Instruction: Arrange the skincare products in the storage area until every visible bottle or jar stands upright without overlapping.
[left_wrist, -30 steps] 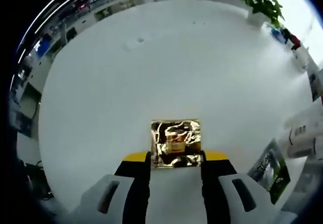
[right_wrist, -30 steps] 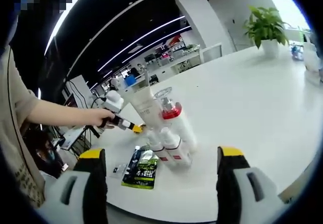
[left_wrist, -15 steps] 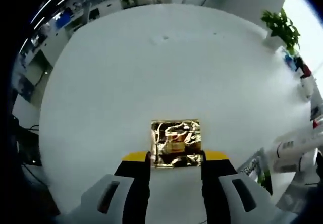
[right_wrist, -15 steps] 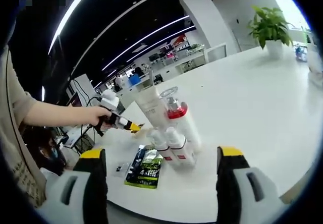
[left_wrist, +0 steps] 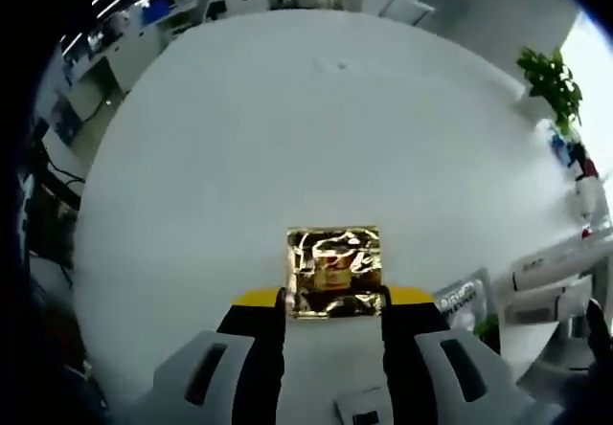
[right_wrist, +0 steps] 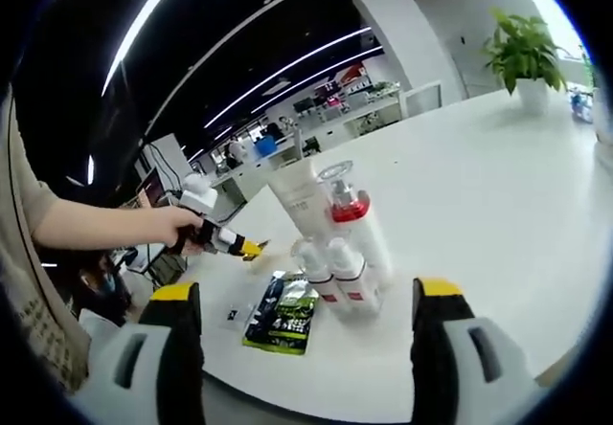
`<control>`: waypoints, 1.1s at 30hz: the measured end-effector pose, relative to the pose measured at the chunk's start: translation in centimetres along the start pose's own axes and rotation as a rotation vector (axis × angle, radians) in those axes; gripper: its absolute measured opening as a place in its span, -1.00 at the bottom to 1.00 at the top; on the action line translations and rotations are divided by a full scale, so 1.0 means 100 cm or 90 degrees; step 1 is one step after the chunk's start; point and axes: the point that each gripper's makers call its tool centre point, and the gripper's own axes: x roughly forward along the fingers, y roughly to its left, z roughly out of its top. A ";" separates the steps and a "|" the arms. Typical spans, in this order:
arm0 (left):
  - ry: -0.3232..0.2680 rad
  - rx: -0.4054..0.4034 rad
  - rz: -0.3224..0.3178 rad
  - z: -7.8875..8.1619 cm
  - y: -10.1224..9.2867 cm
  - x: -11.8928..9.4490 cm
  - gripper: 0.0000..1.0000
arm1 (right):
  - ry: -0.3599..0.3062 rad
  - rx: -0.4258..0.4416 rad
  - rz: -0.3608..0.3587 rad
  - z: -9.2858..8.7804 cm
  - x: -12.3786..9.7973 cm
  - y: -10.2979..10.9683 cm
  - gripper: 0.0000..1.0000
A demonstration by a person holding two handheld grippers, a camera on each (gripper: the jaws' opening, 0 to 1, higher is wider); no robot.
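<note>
Skincare bottles are grouped mid-table in your right gripper view: a tall white tube (right_wrist: 299,198), a clear-capped bottle with a red collar (right_wrist: 351,216), and two small white bottles (right_wrist: 340,274) right in front of them. They look upright and packed tight, though the fisheye makes them seem to lean, so I can't say whether any are touching.

A green sachet (right_wrist: 287,312) lies flat on the white table (right_wrist: 498,195) just beside the small bottles, so that one isn't sorted.

Your left gripper (left_wrist: 333,302) is clamped on a gold foil packet (left_wrist: 333,272), held above bare table, well away from the cluster. Your right gripper (right_wrist: 306,348) has its jaws spread wide with nothing between them.

I'd call it partway: bottles mostly fine, but you've got the foil packet to place and the sachet left.
</note>
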 end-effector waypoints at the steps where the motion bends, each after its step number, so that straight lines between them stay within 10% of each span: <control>1: -0.002 -0.009 -0.001 -0.003 -0.001 -0.001 -0.27 | 0.001 -0.001 0.003 0.000 0.000 0.001 0.83; 16: -0.014 -0.068 0.036 -0.059 -0.010 -0.013 -0.27 | 0.010 -0.005 0.026 -0.003 0.001 0.007 0.83; 33: -0.022 -0.089 0.062 -0.080 -0.022 -0.010 -0.27 | 0.012 -0.003 0.023 -0.003 0.001 0.006 0.82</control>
